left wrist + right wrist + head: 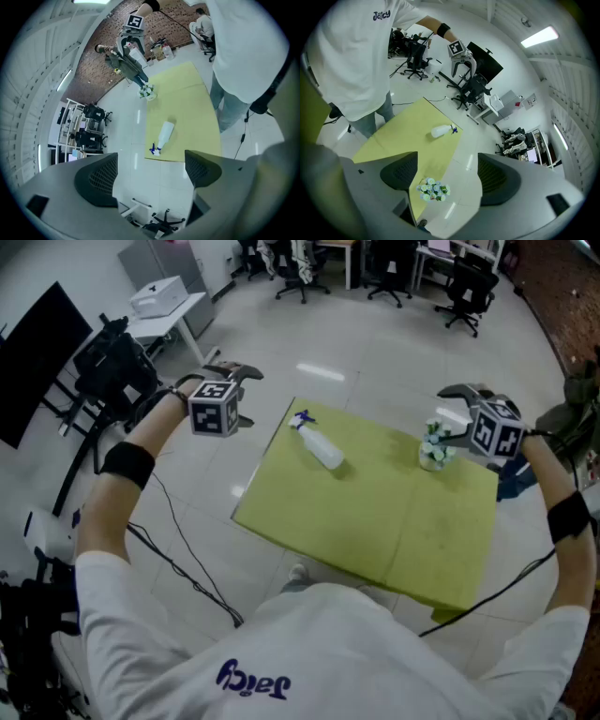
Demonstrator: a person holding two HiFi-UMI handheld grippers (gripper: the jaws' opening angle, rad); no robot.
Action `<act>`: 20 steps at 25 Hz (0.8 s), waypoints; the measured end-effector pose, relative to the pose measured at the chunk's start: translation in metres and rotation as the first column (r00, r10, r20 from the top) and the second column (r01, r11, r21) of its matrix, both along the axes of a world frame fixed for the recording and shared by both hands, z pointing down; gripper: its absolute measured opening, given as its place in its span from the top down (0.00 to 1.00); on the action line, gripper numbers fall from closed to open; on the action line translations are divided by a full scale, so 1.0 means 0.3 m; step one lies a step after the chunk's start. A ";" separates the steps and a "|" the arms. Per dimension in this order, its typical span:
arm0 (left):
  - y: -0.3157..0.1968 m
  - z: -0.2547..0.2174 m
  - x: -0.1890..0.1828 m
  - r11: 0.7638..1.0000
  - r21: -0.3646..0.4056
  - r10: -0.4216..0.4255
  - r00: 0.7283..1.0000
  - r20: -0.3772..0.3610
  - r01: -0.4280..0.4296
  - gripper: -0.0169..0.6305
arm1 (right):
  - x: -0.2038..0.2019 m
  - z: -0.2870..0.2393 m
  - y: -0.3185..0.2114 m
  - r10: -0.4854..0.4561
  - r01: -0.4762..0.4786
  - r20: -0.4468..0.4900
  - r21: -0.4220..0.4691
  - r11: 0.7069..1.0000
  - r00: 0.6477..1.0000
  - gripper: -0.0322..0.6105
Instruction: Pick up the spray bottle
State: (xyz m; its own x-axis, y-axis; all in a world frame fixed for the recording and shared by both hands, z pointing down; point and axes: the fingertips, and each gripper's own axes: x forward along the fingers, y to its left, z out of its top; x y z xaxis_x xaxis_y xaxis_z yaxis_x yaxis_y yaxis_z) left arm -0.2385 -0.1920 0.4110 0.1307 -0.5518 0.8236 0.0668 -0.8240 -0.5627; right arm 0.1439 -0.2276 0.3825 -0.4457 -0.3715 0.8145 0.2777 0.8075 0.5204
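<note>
spray bottle (319, 448) lies sideways on the yellow table (375, 531), upper centre; left gripper (247, 395) and right gripper (452, 412) at frame sides, fingers released, empty.

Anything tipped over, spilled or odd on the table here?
The spray bottle lies on its side near the far left corner of the yellow table, with its nozzle toward the edge, not standing. No spill shows. The small pot of flowers stands upright near the far right edge.

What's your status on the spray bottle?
Left hand-held gripper open, empty; right hand-held gripper likewise. White plastic spray bottle lying on yellow-green table, untouched. Nothing in the way.
</note>
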 end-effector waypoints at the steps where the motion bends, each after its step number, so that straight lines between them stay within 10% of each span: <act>1: -0.005 0.011 -0.009 1.000 -0.003 -0.010 1.000 -0.005 0.010 0.26 | -0.012 0.007 -0.009 -0.005 0.005 0.000 -0.003 1.000 1.000 0.30; 20: -0.046 0.224 -0.139 0.965 -0.136 -0.247 0.949 -0.194 0.224 0.29 | -0.306 0.178 -0.095 -0.098 0.099 0.006 -0.108 0.989 0.995 0.31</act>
